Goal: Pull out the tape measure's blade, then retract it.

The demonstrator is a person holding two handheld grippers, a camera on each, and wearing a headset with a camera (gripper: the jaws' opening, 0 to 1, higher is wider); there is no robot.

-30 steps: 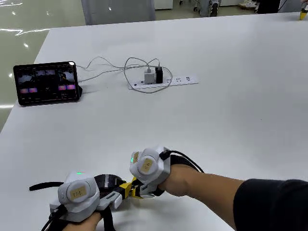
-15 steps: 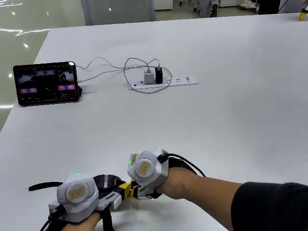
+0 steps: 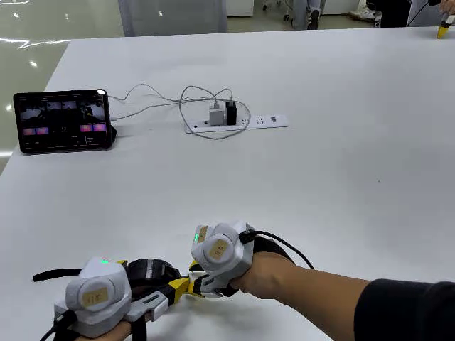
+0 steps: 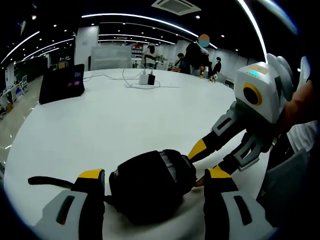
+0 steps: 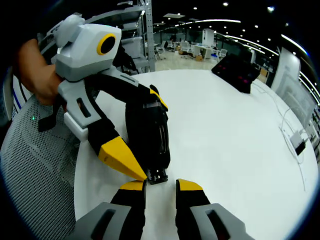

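A black tape measure (image 3: 153,270) lies on the white table (image 3: 320,177) near its front edge, and my left gripper (image 3: 146,280) is shut on its body. In the left gripper view the case (image 4: 150,187) sits between the yellow-tipped jaws, its black strap (image 4: 45,181) trailing left. My right gripper (image 3: 190,280) faces it from the right, its tips close to the case. In the right gripper view the right gripper (image 5: 161,186) is open by a narrow gap, just short of the blade's end tab (image 5: 159,175). No pulled-out blade can be seen.
A tablet (image 3: 62,119) stands at the table's left edge. A white power strip (image 3: 238,122) with chargers and looping cables lies behind the grippers at mid-table. People stand beyond the table's far end (image 4: 197,50).
My left gripper and the tape measure have slid slightly left and toward me. The right gripper has stayed almost in place.
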